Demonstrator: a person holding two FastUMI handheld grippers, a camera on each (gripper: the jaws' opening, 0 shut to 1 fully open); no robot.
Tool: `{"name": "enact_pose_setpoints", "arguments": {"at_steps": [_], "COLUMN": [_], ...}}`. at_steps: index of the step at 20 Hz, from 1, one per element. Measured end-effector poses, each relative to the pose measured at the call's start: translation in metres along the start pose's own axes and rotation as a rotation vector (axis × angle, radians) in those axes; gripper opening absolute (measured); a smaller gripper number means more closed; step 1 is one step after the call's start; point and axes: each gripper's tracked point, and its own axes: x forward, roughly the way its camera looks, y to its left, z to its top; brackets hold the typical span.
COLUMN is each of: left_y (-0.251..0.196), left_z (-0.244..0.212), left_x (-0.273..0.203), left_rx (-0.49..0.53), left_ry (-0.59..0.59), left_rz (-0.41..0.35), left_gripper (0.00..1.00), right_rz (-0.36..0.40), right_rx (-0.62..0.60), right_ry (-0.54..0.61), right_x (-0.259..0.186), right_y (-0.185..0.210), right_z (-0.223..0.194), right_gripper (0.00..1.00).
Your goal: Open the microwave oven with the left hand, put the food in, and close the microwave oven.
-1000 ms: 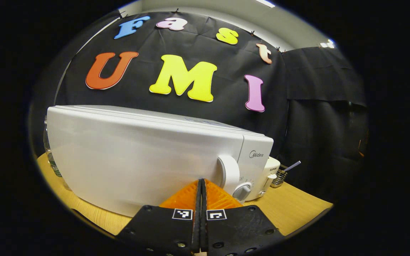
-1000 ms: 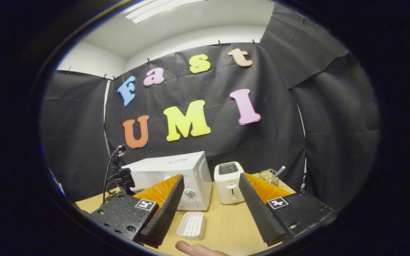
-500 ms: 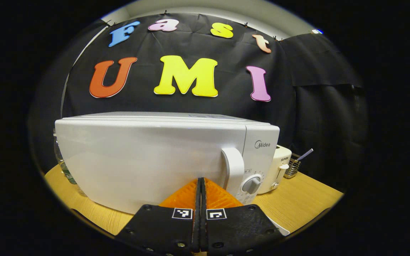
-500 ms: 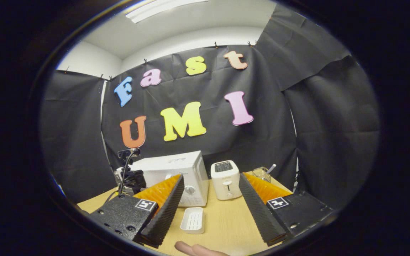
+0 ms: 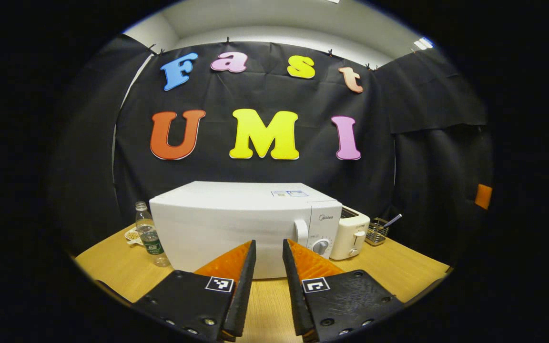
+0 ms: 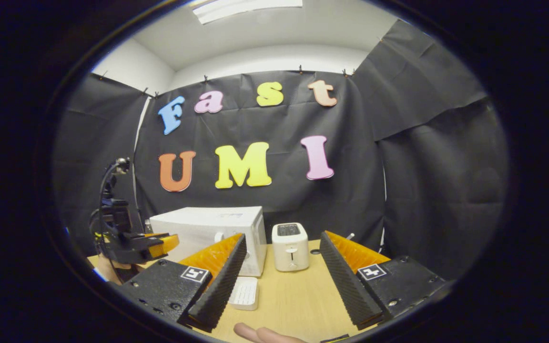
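The white microwave [image 5: 227, 224] stands on the wooden table [image 5: 398, 271] with its door shut; the door handle [image 5: 300, 232] sits left of a round knob [image 5: 321, 247]. My left gripper [image 5: 268, 241] hovers a short way in front of the door, open, nothing between its fingers. In the right gripper view the microwave [image 6: 208, 224] is farther off, and a white ribbed tray [image 6: 244, 292] lies on the table before it. My right gripper [image 6: 282, 235] is wide open and empty above the table. The left gripper [image 6: 162, 241] shows at the far left, held by a hand.
A white toaster [image 5: 352, 232] stands right of the microwave, with a wire basket [image 5: 378, 230] beyond it. Left of the microwave are a plastic bottle [image 5: 149, 237] and a small dish [image 5: 133, 235]. A fingertip [image 6: 258, 333] shows at the bottom edge of the right gripper view.
My left gripper has drawn back from the microwave door and gone from shut to open. The right gripper has backed off a little; the left gripper has come into its view.
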Motion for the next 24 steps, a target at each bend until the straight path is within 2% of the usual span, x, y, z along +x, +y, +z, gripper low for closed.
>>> {"name": "enact_pose_setpoints", "arguments": {"at_steps": [1, 3, 4, 7, 15, 19, 24], "left_y": [0.0, 0.002, 0.007, 0.012, -0.006, 0.014, 0.011], "left_z": [0.004, 0.013, 0.02, 0.036, 0.076, 0.08, 0.091], "left_x": [-0.018, -0.037, -0.055, -0.091, -0.186, -0.219, -0.241], "left_rx": [0.002, 0.019, 0.032, 0.05, 0.09, 0.075, 0.045], "left_ry": [0.0, -0.006, -0.011, -0.021, -0.064, -0.053, -0.118], "left_rz": [0.003, 0.026, 0.059, 0.115, 0.094, 0.182, 0.155], "left_gripper": [0.32, 0.91, 0.96, 0.97, 0.96, 0.96, 0.96], "right_rz": [0.0, -0.001, 0.001, -0.002, -0.044, -0.078, -0.071], "right_rx": [0.001, 0.006, 0.007, -0.003, -0.077, -0.134, -0.138], "right_ry": [0.001, -0.006, -0.01, -0.031, -0.06, -0.084, -0.085], "right_x": [-0.002, -0.008, -0.011, -0.023, -0.06, -0.079, -0.098], "right_y": [0.001, 0.003, 0.005, 0.009, 0.016, 0.017, 0.027], "right_z": [0.0, 0.005, 0.007, 0.019, 0.059, 0.074, 0.071], "right_gripper": [0.98, 0.98, 0.98, 0.98, 0.98, 0.99, 0.99]}}
